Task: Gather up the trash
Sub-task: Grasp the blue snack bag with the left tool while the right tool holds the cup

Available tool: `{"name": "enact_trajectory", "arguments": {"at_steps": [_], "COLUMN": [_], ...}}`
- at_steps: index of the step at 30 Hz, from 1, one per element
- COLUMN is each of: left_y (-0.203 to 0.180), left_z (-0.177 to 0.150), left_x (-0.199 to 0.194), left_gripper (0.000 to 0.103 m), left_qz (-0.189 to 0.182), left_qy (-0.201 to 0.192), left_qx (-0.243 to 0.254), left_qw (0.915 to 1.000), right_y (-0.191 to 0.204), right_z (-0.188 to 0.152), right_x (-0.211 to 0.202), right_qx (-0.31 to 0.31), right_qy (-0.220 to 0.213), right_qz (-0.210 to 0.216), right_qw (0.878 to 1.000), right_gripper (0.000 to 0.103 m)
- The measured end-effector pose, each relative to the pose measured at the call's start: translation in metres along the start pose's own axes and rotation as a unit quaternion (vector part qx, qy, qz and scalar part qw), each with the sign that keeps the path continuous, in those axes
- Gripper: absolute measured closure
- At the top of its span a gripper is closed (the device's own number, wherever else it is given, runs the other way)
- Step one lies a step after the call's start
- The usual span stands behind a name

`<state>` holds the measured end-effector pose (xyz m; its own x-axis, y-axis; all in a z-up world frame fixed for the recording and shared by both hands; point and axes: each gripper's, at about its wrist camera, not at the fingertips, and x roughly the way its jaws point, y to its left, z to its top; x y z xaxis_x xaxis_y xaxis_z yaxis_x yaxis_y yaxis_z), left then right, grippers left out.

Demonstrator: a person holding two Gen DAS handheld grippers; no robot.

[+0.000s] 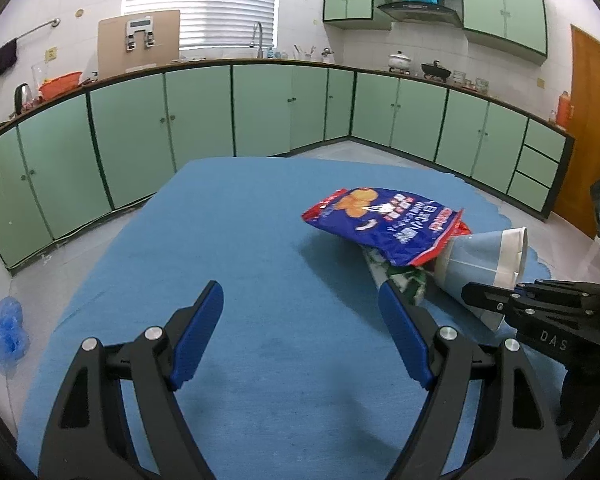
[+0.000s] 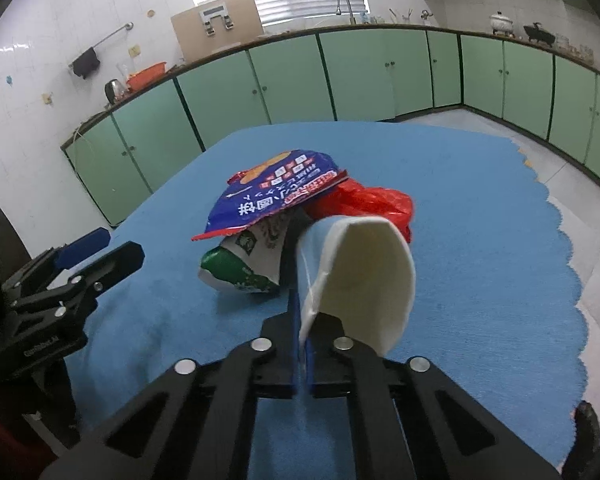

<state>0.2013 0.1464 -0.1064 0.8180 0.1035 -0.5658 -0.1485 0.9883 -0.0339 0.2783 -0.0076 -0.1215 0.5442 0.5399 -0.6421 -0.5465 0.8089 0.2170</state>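
Pinching one paper cup [image 2: 364, 276], right tongs [image 2: 303, 320]; two wrappers; left tongs [image 1: 300, 304] agape

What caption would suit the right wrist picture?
Right gripper pinches a paper cup's rim beside snack wrappers on a blue cloth.

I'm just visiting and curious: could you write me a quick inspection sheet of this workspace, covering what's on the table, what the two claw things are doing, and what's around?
Surface: blue cloth covering the table.
Job's things: paper cup on its side; blue snack bag over a green-and-white wrapper; red plastic bag behind.
Clutter: nothing seen.
Grippers: right gripper shut on the paper cup's rim; left gripper open, empty.
Cables: nothing seen.
Surroundings: green cabinets; blue plastic bag on the floor.
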Motion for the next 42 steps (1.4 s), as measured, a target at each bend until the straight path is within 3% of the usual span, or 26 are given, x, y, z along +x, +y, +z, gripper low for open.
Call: {"name": "enact_trajectory", "arguments": {"at_steps": [14, 27, 39, 42], "left_y": [-0.041, -0.08, -0.08, -0.073], "left_z": [0.01, 0.025, 0.024, 0.026], "left_x": [0.005, 0.03, 0.051, 0.053], "left_gripper": [0.025, 0.025, 0.025, 0.033], "left_qz": [-0.05, -0.025, -0.014, -0.013], "left_qy": [-0.007, -0.018, 0.004, 0.005], "left_qx": [0.01, 0.05, 0.065, 0.054], "left_qw": [0.9987, 0.9983, 0.9978, 0.9984], "right_y": [-0.012, -0.034, -0.042, -0.041], "right_z": [-0.007, -0.009, -0.01, -0.013], "right_x": [-0.043, -0.045, -0.033, -0.028], "right_qx": [0.026, 0.049, 0.061, 0.059], "right_qy": [-0.041, -0.047, -0.036, -0.031], "right_qz": [-0.03, -0.034, -0.034, -0.034], "right_qw": [0.998, 0.997, 0.997, 0.997], "right_gripper": [0.101, 0.101, 0.101, 0.101]}}
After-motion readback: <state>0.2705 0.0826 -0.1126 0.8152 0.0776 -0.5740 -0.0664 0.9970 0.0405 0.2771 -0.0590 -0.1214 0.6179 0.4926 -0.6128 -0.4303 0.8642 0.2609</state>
